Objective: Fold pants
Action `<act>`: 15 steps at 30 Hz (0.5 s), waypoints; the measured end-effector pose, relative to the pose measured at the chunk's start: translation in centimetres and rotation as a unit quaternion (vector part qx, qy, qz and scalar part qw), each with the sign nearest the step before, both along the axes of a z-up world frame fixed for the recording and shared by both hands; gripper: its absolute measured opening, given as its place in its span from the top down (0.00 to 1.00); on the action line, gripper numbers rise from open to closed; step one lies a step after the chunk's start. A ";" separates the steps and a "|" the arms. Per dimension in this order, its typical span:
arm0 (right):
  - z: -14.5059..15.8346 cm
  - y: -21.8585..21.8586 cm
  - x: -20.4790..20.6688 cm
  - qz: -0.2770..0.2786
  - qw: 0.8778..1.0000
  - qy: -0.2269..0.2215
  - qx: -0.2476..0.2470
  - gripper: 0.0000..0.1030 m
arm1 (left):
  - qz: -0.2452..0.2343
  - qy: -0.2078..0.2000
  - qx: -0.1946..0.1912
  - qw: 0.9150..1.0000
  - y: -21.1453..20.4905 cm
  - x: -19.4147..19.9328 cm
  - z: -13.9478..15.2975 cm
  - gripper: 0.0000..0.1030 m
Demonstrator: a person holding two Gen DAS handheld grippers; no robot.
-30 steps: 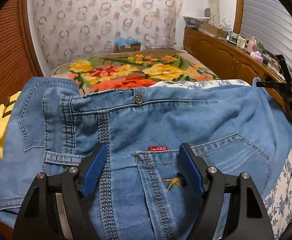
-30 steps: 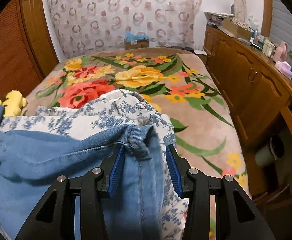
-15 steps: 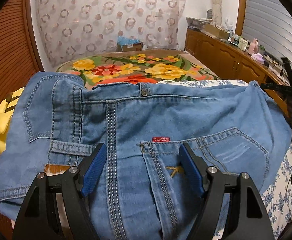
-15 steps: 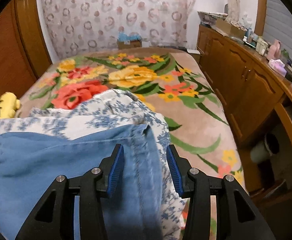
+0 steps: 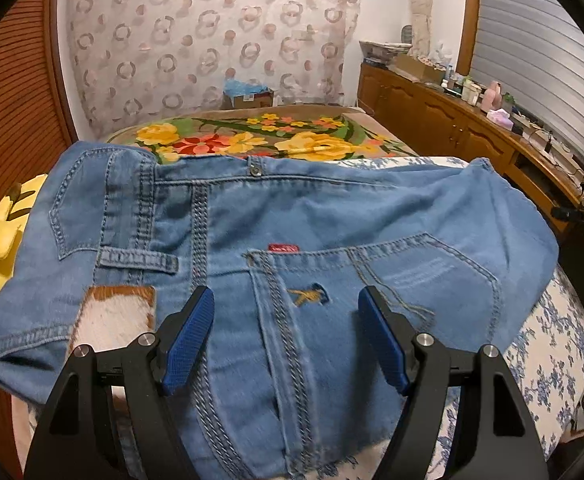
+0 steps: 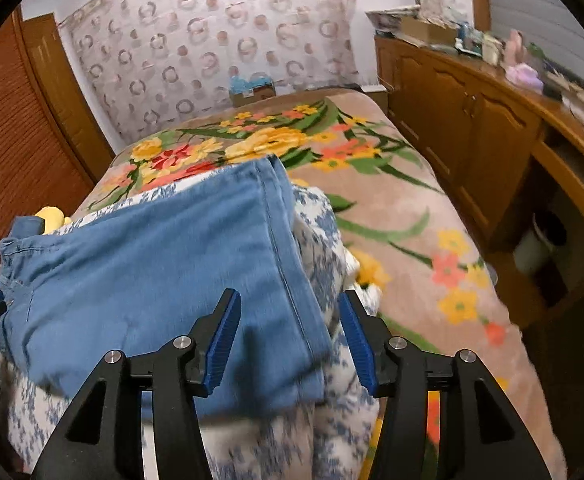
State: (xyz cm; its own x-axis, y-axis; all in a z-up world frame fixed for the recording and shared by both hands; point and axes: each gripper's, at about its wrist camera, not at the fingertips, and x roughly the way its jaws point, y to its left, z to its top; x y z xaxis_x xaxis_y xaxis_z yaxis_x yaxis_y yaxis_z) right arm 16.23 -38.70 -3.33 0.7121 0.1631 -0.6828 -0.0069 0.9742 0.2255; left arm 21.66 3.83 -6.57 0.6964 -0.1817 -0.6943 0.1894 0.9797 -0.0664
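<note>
Blue denim pants [image 5: 292,216] lie spread across a white cloth with blue flowers [image 5: 547,344] on the bed, waistband and button toward the far side, back pocket nearest the left camera. Left gripper [image 5: 286,332] hangs over the pocket, blue pads wide apart; no pinch on the cloth is visible. Right gripper [image 6: 288,336] is over the folded right edge of the pants, its jaws opening; denim sits between the pads, not pressed by them. A yellow plush toy [image 5: 0,240] lies at the left edge. Floral blanket [image 6: 403,208] covers the bed beyond.
</note>
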 end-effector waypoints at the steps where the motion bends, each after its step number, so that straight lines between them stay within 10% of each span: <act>1: -0.2 -0.2 -0.4 -0.002 1.000 0.002 0.007 0.47 | -0.002 0.001 -0.001 1.000 -0.2 -0.3 -0.1 0.27; 15: -1.4 -0.3 -1.1 -0.001 0.997 0.041 0.064 0.40 | -0.017 0.006 0.002 1.000 -1.1 -3.1 -0.3 0.27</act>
State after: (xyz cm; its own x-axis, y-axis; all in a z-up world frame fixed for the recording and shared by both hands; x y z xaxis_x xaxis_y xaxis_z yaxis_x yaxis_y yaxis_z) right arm 15.10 -38.98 -4.70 0.6546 0.2521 -0.7127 0.0180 0.9373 0.3481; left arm 18.54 2.72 -6.89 0.6815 -0.2024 -0.7033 0.2215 0.9730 -0.0655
